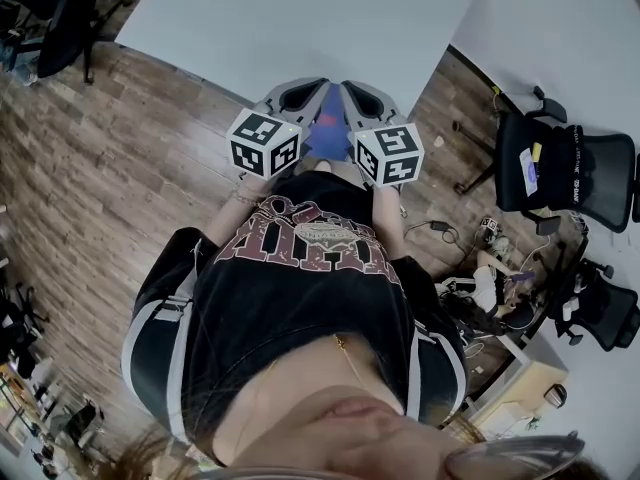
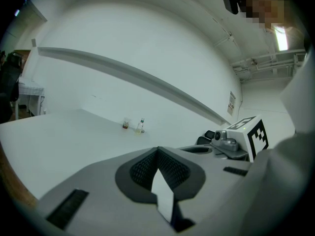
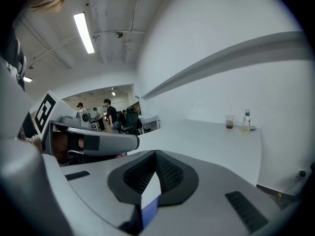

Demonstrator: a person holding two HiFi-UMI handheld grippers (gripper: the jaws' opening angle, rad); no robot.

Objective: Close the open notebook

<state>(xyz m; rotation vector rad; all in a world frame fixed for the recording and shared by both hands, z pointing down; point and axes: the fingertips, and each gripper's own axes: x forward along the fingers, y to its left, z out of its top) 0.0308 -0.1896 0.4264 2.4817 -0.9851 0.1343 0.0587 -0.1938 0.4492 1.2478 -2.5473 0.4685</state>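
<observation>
Head view: both tools are up at the person's chest, just off the desk's (image 1: 300, 18) near edge, with the blue notebook (image 1: 325, 128) wedged between them and clear of the desk. Left gripper view: the left gripper (image 2: 160, 168) is clenched on a thin white edge, a page by the look of it. Right gripper view: the right gripper (image 3: 155, 171) is clamped too, white paper with a strip of blue cover showing in its bite. I can't say whether the covers are folded together or splayed.

Risk now, as I judge it: these are narrow pinches on paper. If the grippers pull apart or twist against each other, a page could tear or slide out. The book hangs at the desk's edge, not over it, so a slip sends it to the wooden floor (image 1: 100, 148).

The desk is white and bare, save for a cup (image 3: 229, 122) and a bottle (image 3: 246, 119) near its far edge. Around it: office chairs (image 1: 570, 173), cables, a strip light (image 3: 83, 31), and people standing in the background (image 3: 108, 112).
</observation>
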